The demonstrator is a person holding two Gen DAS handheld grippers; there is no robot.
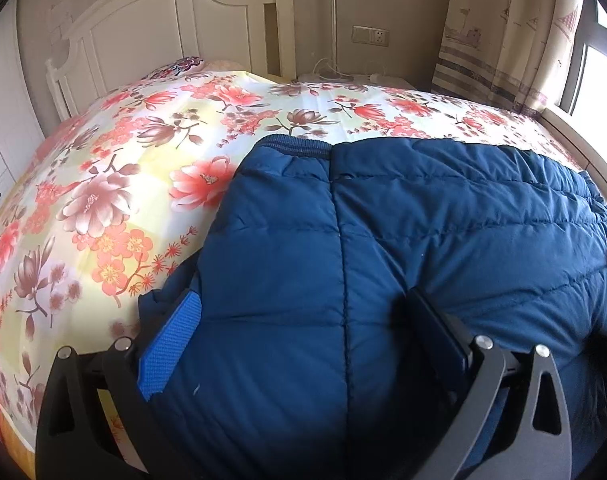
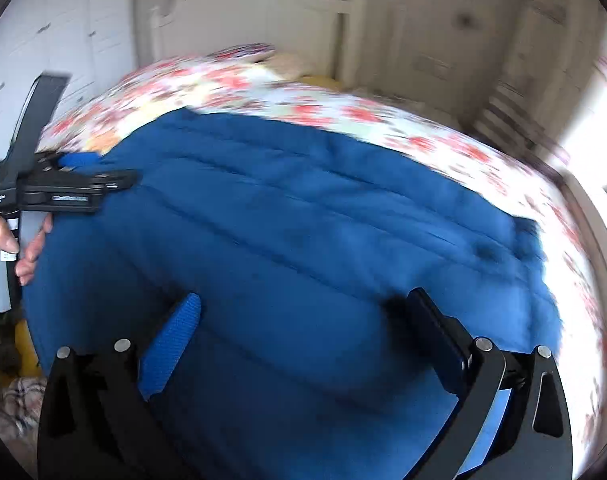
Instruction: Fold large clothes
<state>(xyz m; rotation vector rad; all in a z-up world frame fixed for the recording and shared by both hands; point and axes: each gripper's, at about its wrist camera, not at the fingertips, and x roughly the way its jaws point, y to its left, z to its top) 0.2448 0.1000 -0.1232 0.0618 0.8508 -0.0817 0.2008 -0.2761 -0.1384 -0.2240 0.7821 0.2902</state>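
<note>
A dark blue quilted down jacket (image 1: pixel 403 216) lies spread on the bed with the floral cover (image 1: pixel 115 168). In the left wrist view my left gripper (image 1: pixel 303 296) is open, and a padded fold of the jacket bulges between its wide-apart fingers (image 1: pixel 171 340). The right wrist view is motion-blurred. There my right gripper (image 2: pixel 305 296) is open just over the jacket (image 2: pixel 311 208), with nothing clamped. A hand (image 2: pixel 7 244) holds the left gripper (image 2: pixel 111 168) at the jacket's left edge.
A white headboard (image 1: pixel 175 20) stands at the far end of the bed. A curtain (image 1: pixel 499 28) and a bright window (image 1: pixel 599 76) are on the right. White wardrobe doors (image 2: pixel 55 40) line the left. A plaid cloth (image 2: pixel 11 400) lies below the bed's near left corner.
</note>
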